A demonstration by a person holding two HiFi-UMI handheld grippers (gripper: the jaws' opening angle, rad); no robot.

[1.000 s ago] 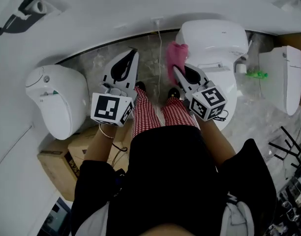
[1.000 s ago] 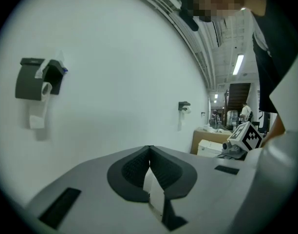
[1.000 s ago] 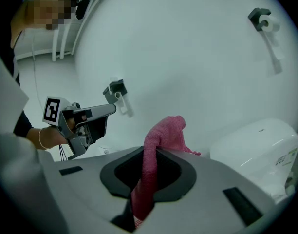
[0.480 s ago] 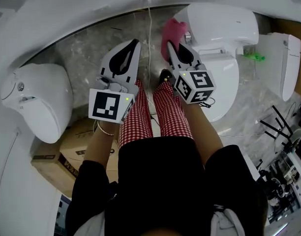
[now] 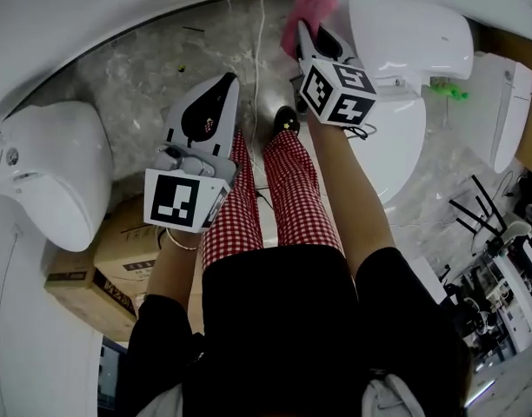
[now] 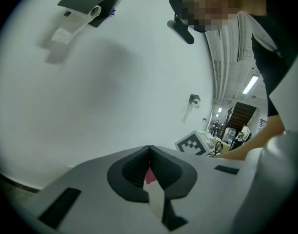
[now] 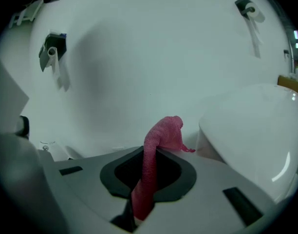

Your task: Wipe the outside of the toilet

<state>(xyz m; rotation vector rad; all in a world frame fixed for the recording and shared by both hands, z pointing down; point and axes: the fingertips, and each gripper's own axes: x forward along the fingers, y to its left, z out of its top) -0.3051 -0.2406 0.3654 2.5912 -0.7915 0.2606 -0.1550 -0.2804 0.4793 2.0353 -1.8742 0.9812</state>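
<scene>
The white toilet [image 5: 409, 46] stands at the upper right of the head view, lid down. My right gripper [image 5: 303, 29] is shut on a pink cloth [image 5: 308, 9], whose bunched end lies against the toilet's left rear side. In the right gripper view the cloth [image 7: 161, 138] rises out of the shut jaws, with the toilet's white body [image 7: 256, 126] just to the right. My left gripper [image 5: 228, 80] hangs shut over the marble floor, to the left of the person's red-checked trouser legs and well clear of the toilet. In the left gripper view its tips [image 6: 149, 147] meet, facing a white wall.
A second toilet [image 5: 40, 172] sits at the left above cardboard boxes [image 5: 92, 276]. A third white fixture [image 5: 501, 111] stands at the far right, with a green object [image 5: 447, 89] beside it. A thin cord [image 5: 262, 42] runs down the floor. Paper holders [image 7: 52, 50] hang on the wall.
My right gripper has carried the pink cloth farther along the toilet's left side towards the wall. The left gripper has stayed shut near the legs.
</scene>
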